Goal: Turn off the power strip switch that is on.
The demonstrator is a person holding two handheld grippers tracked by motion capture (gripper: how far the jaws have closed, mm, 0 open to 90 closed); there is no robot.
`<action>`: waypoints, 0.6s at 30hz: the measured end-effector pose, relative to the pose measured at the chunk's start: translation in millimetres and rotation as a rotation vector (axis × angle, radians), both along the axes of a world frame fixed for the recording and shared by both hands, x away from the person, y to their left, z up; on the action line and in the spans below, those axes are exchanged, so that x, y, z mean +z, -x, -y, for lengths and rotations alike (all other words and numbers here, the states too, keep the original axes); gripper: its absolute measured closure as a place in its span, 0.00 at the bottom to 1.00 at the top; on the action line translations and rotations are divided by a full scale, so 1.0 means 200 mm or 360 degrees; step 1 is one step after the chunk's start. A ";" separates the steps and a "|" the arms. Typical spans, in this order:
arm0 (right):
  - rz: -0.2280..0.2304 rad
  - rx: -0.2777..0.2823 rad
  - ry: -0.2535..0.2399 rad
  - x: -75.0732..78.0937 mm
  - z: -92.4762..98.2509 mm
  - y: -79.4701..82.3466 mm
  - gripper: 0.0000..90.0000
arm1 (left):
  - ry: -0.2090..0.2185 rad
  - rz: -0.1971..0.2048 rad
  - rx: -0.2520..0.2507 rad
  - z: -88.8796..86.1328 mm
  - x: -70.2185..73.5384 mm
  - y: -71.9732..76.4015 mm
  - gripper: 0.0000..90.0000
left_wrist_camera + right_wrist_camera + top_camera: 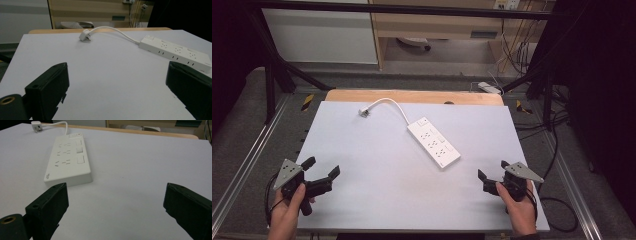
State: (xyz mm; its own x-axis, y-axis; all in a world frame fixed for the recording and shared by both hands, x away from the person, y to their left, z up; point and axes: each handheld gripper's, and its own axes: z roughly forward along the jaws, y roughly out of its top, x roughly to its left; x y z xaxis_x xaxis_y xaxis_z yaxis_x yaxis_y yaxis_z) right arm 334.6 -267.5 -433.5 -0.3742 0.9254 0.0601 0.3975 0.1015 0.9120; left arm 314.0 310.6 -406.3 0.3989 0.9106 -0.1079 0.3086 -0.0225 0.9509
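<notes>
Your left gripper (pixel 321 167) sits at the near left corner of the bench (pixel 362 200), its jaws spread wide and released, nothing between them. Your left hand (pixel 287 212) grips the handle from below, wrist coming in over the near edge. Your right gripper (pixel 492 169) mirrors it at the near right corner, jaws likewise apart and empty, your right hand (pixel 519 210) close to the bench's right edge.

Ahead of both sets of jaws the white surface lies bare, giving you open room across the near half. Beyond that, roughly between the two grippers and further out, the white power strip (pixel 433 141) lies flat and diagonal. In the right gripper view it sits just past your left jaw; in the left gripper view it lies beyond the right jaw.

Its cord (pixel 393 105) curves away to the plug (pixel 364 113), resting near the far edge. Past that, a wooden strip (pixel 412 96), then a cabinet (pixel 437 22) and loose cables (pixel 517 50) on the floor.
</notes>
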 end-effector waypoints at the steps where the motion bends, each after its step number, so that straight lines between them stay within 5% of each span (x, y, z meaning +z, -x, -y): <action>1: -0.0014 0.0012 0.0002 0.01 0.00 0.00 0.06 | -0.0001 -0.0002 -0.0001 0.00 0.00 0.00 0.05; 18: 0.0063 0.0030 -0.0122 0.09 0.03 0.03 0.03 | -0.0015 -0.0016 -0.0054 0.03 -0.01 0.00 0.05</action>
State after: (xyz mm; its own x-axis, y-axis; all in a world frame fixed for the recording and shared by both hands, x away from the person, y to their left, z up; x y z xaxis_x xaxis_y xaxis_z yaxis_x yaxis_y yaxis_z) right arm 328.3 -273.0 -416.2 -0.3953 0.9113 0.1152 0.3597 0.0381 0.9323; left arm 313.8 304.5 -407.4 0.4285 0.8976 -0.1038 0.3173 -0.0419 0.9474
